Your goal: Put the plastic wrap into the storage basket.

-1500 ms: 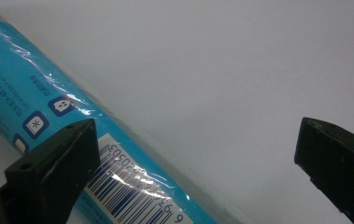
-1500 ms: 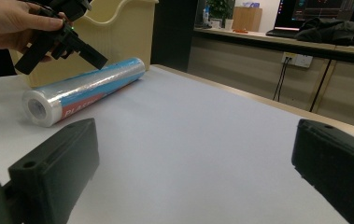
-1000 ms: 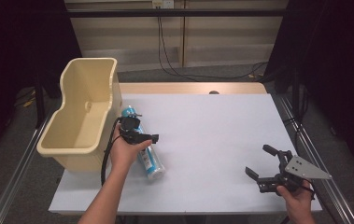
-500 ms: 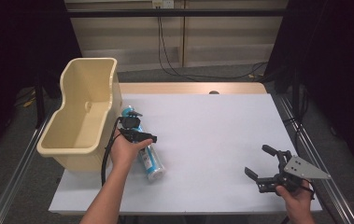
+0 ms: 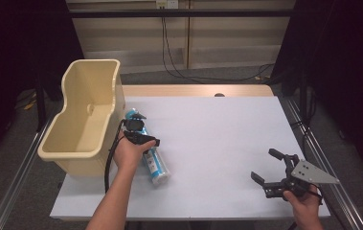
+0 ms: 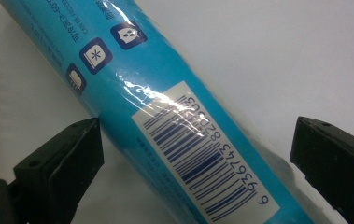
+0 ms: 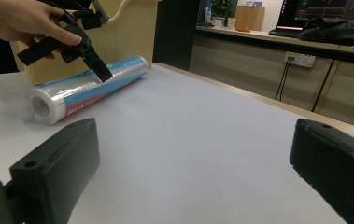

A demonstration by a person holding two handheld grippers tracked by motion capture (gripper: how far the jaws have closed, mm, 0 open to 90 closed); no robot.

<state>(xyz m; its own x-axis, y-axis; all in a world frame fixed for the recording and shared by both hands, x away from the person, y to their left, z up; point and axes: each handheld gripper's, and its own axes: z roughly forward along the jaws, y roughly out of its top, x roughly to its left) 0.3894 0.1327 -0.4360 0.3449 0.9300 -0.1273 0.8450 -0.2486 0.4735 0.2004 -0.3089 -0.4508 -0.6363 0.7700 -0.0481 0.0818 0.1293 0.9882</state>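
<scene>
While the left tool (image 5: 138,128) straddles the blue roll (image 5: 151,158) lying on the bench (image 5: 227,139) beside the cream bin (image 5: 85,120) — jaws just started closing, not yet pinching — centre it mid-length before squeezing; right tool (image 5: 271,168) idles wide open.

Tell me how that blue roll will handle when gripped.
The roll lies on its side on the flat table, so it probably rolls if nudged. Its glossy wrap looks slippery. The left tongs straddle it, which may steady it.
</scene>
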